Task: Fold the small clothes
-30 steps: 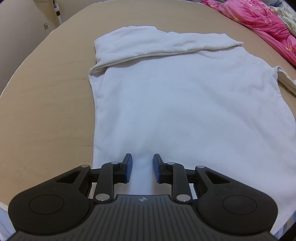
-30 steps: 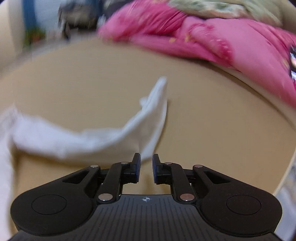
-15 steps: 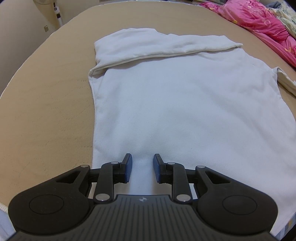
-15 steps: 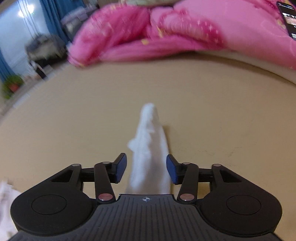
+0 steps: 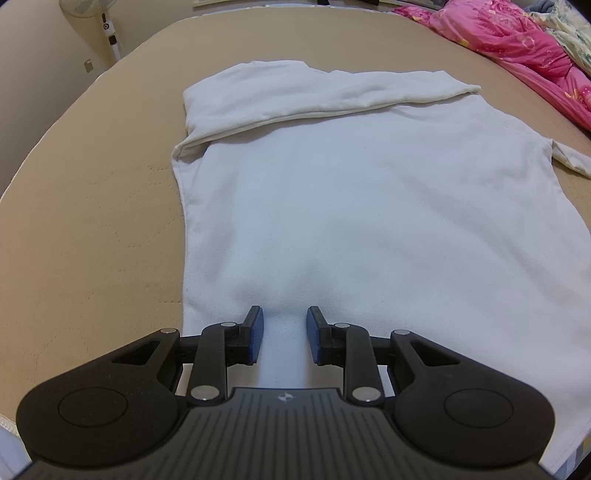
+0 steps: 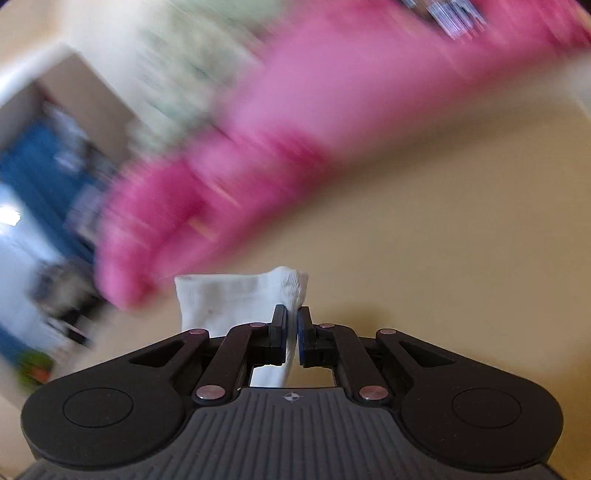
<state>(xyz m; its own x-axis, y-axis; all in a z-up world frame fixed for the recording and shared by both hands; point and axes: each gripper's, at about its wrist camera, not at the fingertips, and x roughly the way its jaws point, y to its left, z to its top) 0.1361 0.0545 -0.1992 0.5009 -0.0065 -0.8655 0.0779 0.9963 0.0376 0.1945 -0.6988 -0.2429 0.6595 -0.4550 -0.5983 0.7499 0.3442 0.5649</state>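
A white long-sleeved top (image 5: 369,203) lies flat on the tan bed (image 5: 92,221). One sleeve (image 5: 314,92) is folded across its far end. The other sleeve (image 5: 570,158) trails off at the right edge. My left gripper (image 5: 284,325) rests on the near part of the top, its blue pads apart with flat cloth between them. In the blurred right wrist view, my right gripper (image 6: 291,317) is closing its jaws, and the pads pinch the white sleeve cuff (image 6: 236,299), which stands up just past the fingertips above the bed.
A pink quilt (image 5: 517,37) is heaped along the far right of the bed and fills the blurred background as pink quilt (image 6: 295,129). A white fan stand (image 5: 107,29) is by the wall at the far left.
The right gripper swung and rolled over to the sleeve end, straddled it with its jaws wide, then shut on the cuff. The left gripper and the body of the top stayed put.
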